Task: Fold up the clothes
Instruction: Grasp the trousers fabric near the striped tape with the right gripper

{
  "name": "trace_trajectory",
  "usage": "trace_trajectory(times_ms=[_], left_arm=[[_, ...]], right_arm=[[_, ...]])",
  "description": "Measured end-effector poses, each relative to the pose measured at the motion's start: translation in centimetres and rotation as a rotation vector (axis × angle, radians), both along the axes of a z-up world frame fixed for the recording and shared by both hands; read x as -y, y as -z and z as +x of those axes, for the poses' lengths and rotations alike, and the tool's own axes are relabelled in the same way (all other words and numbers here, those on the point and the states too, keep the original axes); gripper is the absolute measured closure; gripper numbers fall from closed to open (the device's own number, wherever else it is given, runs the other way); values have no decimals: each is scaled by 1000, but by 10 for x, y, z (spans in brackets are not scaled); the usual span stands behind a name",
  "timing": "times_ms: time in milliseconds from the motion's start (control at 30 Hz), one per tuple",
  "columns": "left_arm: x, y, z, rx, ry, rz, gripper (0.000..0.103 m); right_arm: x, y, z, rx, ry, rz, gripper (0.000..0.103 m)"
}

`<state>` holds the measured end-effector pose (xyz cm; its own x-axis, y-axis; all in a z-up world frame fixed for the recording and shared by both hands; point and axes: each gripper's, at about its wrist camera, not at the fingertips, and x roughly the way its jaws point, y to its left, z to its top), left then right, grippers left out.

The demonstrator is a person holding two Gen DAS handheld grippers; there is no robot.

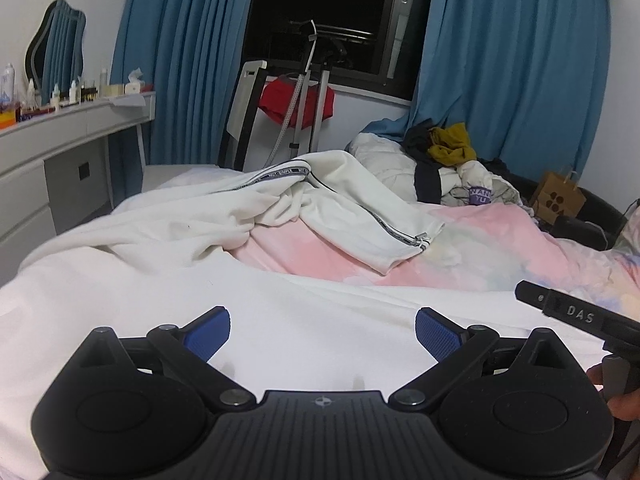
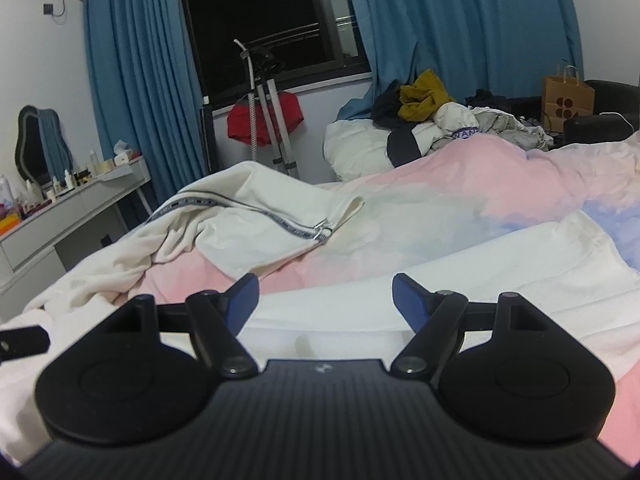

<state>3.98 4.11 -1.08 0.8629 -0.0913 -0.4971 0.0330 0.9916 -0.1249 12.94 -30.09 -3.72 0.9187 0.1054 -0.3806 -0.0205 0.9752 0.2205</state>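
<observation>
A white garment (image 1: 304, 312) lies spread flat on the bed right under my left gripper (image 1: 323, 334), which is open with nothing between its blue pads. The same white garment (image 2: 500, 264) stretches under my right gripper (image 2: 325, 300), also open and empty. Behind it lies a crumpled cream pair of trousers (image 1: 332, 204) with a dark printed side stripe, seen again in the right wrist view as the cream trousers (image 2: 256, 216). The other gripper's black body (image 1: 580, 316) shows at the right edge of the left wrist view, with a hand below it.
A pink pastel duvet (image 2: 480, 184) covers the bed. A heap of clothes (image 1: 452, 160) sits at the far end near blue curtains (image 1: 520, 80). A white dresser (image 1: 60, 140) with bottles stands left. A garment steamer with a red cloth (image 1: 298, 104) stands by the window. A paper bag (image 2: 566, 98) sits far right.
</observation>
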Motion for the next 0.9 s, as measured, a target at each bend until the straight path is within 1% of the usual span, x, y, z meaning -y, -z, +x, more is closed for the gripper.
trace_trajectory(times_ms=[100, 267, 300, 333, 433, 500, 567, 667, 767, 833, 900], left_arm=[[1, 0, -1, -1, 13, -3, 3], [8, -3, -3, 44, 39, 15, 3], [8, -3, -3, 56, 36, 15, 3], [8, -4, -4, 68, 27, 16, 2], [7, -2, -2, 92, -10, 25, 1], [5, 2, 3, 88, -42, 35, 1], [0, 7, 8, 75, -55, 16, 1], [-9, 15, 16, 52, -63, -28, 2], [-18, 23, 23, 28, -72, -73, 2], [-24, 29, 28, 12, -77, -103, 2], [-30, 35, 34, -4, -84, -130, 2]], right_arm=[[-3, 3, -1, -3, -8, -12, 27], [-7, 6, -3, -3, -17, -31, 27], [-8, 7, -3, 0, -17, -35, 27], [-9, 7, -2, 3, -17, -40, 30], [-10, 9, 2, -18, -24, -29, 32], [-11, 7, 14, -30, -50, -26, 33], [-13, 4, 27, -39, -79, -25, 33], [-30, -3, 63, -55, -133, -90, 33], [-53, -1, 114, -124, -182, -65, 33], [-71, 9, 151, -209, -235, -12, 35], [-91, 27, 183, -300, -221, 6, 35]])
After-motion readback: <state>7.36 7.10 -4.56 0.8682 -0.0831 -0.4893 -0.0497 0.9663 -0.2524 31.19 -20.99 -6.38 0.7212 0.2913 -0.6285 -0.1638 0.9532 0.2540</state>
